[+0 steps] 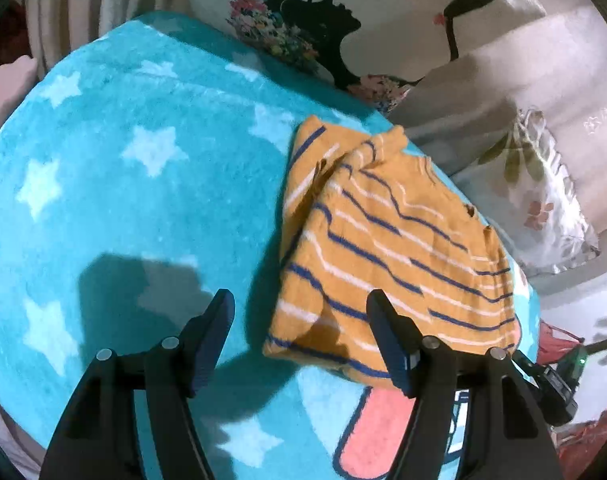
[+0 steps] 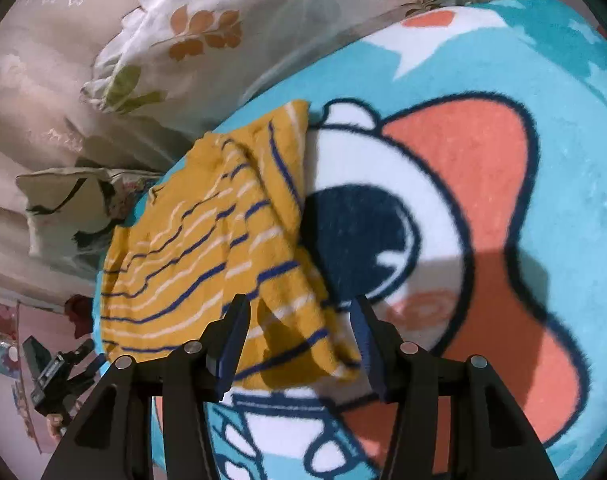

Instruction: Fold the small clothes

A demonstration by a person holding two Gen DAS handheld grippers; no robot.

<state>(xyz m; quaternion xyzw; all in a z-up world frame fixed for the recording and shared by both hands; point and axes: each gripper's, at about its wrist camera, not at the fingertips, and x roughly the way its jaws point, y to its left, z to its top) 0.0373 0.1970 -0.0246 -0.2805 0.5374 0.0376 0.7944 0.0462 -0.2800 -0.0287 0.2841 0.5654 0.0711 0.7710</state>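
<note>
A: Left wrist view first. Left gripper [image 1: 299,334] is spread wide, nothing between its fingers, hovering above the blanket [image 1: 115,184]. Its right finger overlaps the near edge of the shirt [image 1: 387,240]; contact I can't tell.

B: Shirt position?

A: On the turquoise star blanket, toward its right side, close to the blanket's far edge, with pillows [image 1: 535,184] beyond. Yellow with navy and white stripes, folded at least once into a rough wedge, layers overlapping at the far end.

B: Step?

A: My read: mid-fold, between grasps. Next move probably calls for closing on a near corner and carrying it across.

B: Right wrist view?

A: Right gripper [image 2: 299,334] is also wide open, holding nothing. The shirt's [image 2: 207,240] near corner sits between its two fingers, lying on the blanket's [image 2: 563,160] cartoon print. Fingers look above the cloth, not pinching.

B: Cloth condition?

A: Soft, fleecy, wavy stripes, a raised ridge along the right edge. Judgement: thick layers could slip, so the grip needs all of them.
</note>
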